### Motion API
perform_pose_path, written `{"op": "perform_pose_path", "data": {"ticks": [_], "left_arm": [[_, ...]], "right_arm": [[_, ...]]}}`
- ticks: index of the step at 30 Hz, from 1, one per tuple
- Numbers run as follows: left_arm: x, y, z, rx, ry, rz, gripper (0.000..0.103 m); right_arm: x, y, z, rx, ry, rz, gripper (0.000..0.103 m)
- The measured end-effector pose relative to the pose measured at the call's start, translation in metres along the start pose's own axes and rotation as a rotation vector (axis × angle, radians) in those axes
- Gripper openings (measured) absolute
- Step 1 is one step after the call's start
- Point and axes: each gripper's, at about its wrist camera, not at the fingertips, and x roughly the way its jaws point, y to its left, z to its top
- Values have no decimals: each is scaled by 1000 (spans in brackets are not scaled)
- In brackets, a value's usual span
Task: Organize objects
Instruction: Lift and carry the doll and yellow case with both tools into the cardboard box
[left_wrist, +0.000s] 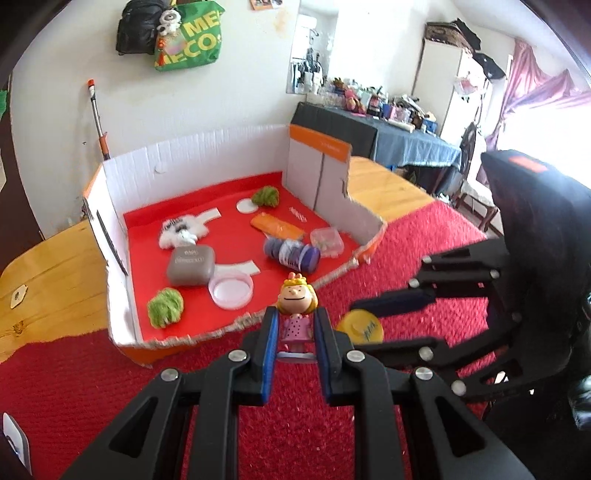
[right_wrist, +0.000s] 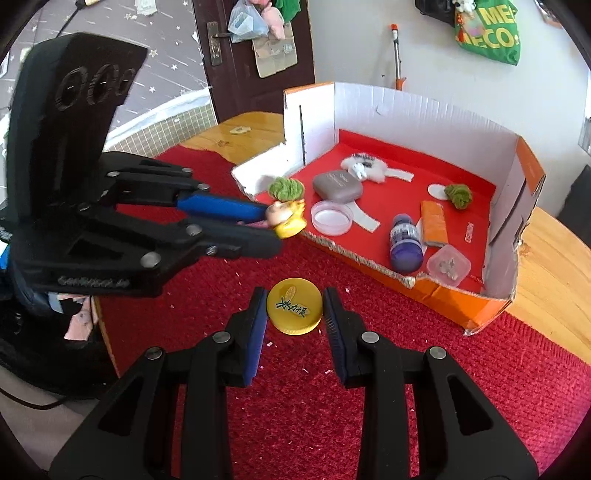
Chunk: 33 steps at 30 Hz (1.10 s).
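Observation:
A small figurine (left_wrist: 294, 314) with yellow hair and a pink dress stands between the pads of my left gripper (left_wrist: 295, 325), which is shut on it, above the red cloth just before the box's torn front edge. In the right wrist view the same figurine (right_wrist: 286, 219) pokes out sideways from the left gripper (right_wrist: 267, 225). My right gripper (right_wrist: 295, 306) is shut on a yellow cap (right_wrist: 294, 311) with green print; the yellow cap (left_wrist: 364, 325) also shows in the left wrist view, pinched by the right gripper (left_wrist: 360, 321).
A cut-open cardboard box (right_wrist: 424, 107) with a red floor holds a grey case (right_wrist: 337, 185), clear round lid (right_wrist: 331, 217), purple bottle (right_wrist: 405, 242), orange pack (right_wrist: 434, 221), clear small tub (right_wrist: 448, 265), white plush (right_wrist: 364, 168) and two green tufts (right_wrist: 458, 195). A red cloth (right_wrist: 303, 387) covers the wooden table (right_wrist: 554, 273).

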Motion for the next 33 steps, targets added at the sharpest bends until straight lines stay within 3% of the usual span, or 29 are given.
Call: {"op": "perform_pose_path", "data": {"ticks": [8,15,24,33], "left_arm": [[16,11,30,-38,8,8,20],[54,28,51,-76,77,31,20],[103,49,69,-105,175,49,20],[123,61,75,-101,217,22,20]], "right_arm": [[-21,-15,25,37,-45,-51,29],[-15,-47,68,104,-29,-185,29],[39,-95,113,253,103,-275,29],[90,-136,131,407,228,-225,30]]}}
